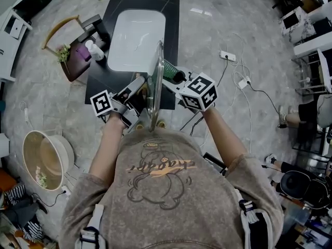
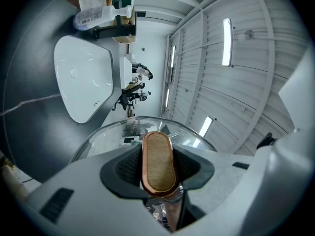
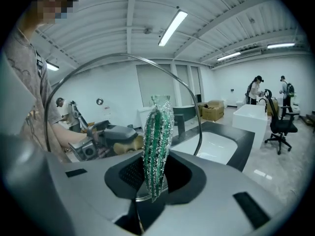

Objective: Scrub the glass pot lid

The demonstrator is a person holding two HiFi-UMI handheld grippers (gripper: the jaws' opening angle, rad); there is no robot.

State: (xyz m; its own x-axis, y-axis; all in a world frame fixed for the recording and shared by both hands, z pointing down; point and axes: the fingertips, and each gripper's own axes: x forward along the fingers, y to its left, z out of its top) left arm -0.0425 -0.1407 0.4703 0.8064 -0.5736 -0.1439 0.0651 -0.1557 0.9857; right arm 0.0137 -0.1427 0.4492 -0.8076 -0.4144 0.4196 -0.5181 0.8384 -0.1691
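I hold the glass pot lid [image 1: 154,82] upright on its edge above the front of the black counter [image 1: 171,14]. My left gripper [image 1: 132,95] is shut on the lid's oval wooden knob [image 2: 158,156], which has a copper rim. The lid's glass [image 2: 113,136] curves beyond that knob. My right gripper [image 1: 176,82] is shut on a green and silver scrubber [image 3: 157,132], which sits against the lid's other face [image 3: 123,58]. Through the glass the left gripper [image 3: 98,136] shows in the right gripper view.
A white sink [image 1: 136,38] is set in the counter. A white pump bottle [image 1: 93,51] and a dark tray [image 1: 72,69] stand at its left. On the floor are a round basin [image 1: 46,157] at the left and cables with a power strip [image 1: 228,56] at the right.
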